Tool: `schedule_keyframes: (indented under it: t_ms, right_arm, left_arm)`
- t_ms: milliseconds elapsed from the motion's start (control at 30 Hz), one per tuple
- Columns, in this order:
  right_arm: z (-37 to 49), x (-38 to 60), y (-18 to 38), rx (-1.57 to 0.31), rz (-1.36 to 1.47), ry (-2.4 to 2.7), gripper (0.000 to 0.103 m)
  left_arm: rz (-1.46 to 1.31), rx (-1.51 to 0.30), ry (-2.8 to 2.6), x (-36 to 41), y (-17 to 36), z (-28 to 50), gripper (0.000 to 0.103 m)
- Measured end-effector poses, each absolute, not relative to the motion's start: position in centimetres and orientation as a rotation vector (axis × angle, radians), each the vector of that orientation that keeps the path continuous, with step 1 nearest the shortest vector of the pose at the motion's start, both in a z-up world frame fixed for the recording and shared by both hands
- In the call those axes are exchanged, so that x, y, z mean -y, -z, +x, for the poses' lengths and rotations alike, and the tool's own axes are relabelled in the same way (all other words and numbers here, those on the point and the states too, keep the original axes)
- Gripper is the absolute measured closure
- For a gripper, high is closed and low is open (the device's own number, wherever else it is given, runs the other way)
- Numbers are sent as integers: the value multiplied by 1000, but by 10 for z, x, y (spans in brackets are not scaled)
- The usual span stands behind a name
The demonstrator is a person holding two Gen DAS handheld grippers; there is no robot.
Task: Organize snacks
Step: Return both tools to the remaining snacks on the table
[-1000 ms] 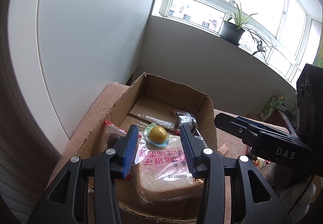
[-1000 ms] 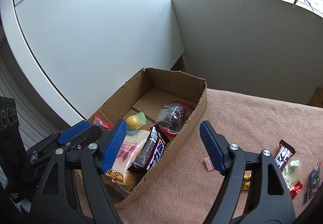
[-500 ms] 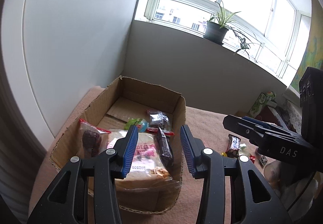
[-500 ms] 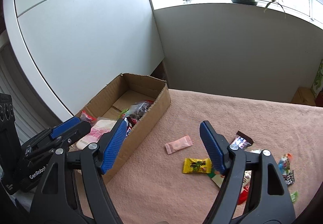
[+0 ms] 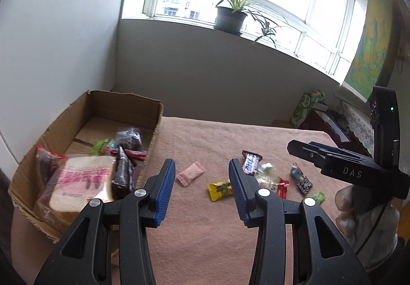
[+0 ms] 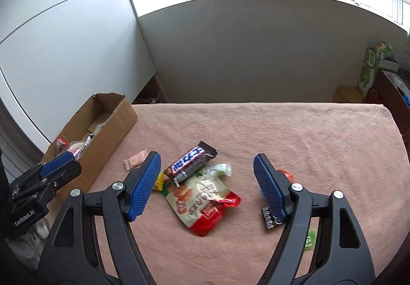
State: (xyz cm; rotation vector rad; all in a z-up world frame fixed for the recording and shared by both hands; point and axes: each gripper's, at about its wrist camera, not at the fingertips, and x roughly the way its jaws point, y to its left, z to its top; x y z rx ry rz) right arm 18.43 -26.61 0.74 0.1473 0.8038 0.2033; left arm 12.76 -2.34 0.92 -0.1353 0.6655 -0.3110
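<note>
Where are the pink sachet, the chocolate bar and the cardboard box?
pink sachet (image 5: pixel 191 173), left wrist view, middle of the wrapper.
chocolate bar (image 6: pixel 191 164), right wrist view, on the white label.
cardboard box (image 6: pixel 112 128), right wrist view, outer side wall.

Both grippers are swinging away from the cardboard box (image 6: pixel 102 131), now sliding toward nine o'clock. The right gripper (image 6: pixel 207 187) is coming over the snack pouch (image 6: pixel 202 200); the left gripper (image 5: pixel 202 192) is coming over the table toward the pink packet (image 5: pixel 191 173).

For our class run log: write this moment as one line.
left gripper: open, empty | right gripper: open, over snack pile | box: part filled | pink packet: on cloth
</note>
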Motion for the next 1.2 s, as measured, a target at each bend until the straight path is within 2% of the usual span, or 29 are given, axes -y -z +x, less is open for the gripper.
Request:
schedule_keyframes:
  t_ms: [333,867,1200]
  right_arm:
    - [198,321,21,-889,194,-160,26]
    - [216,339,57,-990,273,-183,26]
    - [219,326,61,-1005,226,-189,26]
  left_arm:
    - [-150,-818,379,60,23,164,61]
    - [-165,-986,416,74,63,202,61]
    - [-9,-964,430,88,63,181,63]
